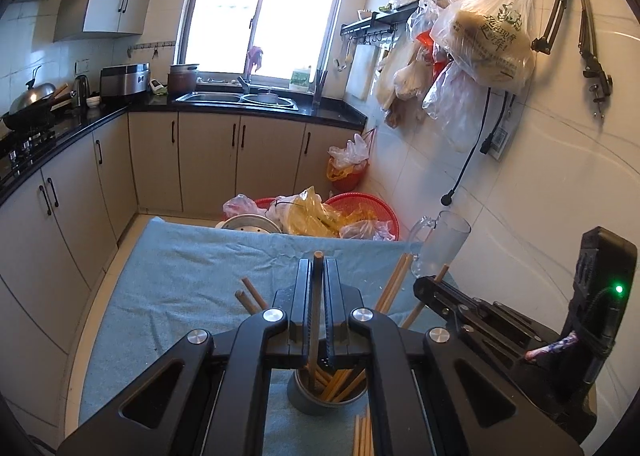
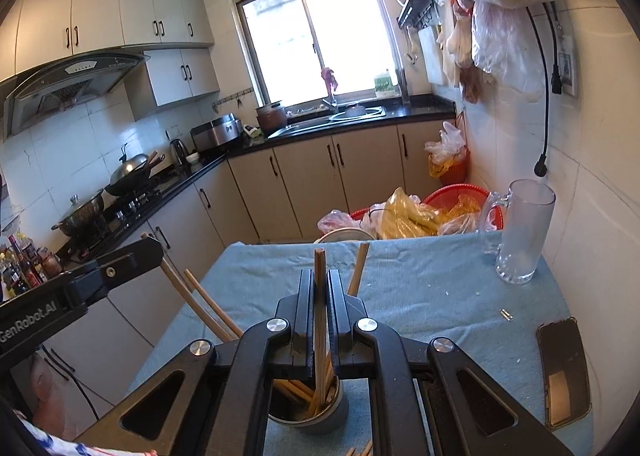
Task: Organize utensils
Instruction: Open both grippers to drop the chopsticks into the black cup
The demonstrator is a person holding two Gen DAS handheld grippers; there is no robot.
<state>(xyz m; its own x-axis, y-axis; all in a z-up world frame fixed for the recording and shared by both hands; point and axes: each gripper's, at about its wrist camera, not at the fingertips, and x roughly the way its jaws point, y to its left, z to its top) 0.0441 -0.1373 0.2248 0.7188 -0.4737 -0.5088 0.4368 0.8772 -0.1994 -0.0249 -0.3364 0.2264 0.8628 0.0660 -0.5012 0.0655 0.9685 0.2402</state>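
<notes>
My left gripper (image 1: 318, 268) is shut on one upright wooden chopstick (image 1: 315, 320); its lower end reaches into a grey cup (image 1: 308, 406) that holds several chopsticks. In the right wrist view my right gripper (image 2: 320, 276) is shut on another upright chopstick (image 2: 319, 258) that also goes down into the same grey cup (image 2: 320, 422). The two grippers stand side by side over the cup. The right gripper (image 1: 426, 290) shows at the right of the left wrist view, and the left gripper (image 2: 150, 250) at the left of the right wrist view. Loose chopsticks (image 1: 362, 436) lie on the cloth beside the cup.
A blue cloth (image 2: 420, 296) covers the table. A glass mug (image 2: 520, 232) stands at its far right corner by the tiled wall, and a phone (image 2: 564, 372) lies near the right edge. Red baskets with plastic bags (image 1: 352, 212) sit behind the table's far edge.
</notes>
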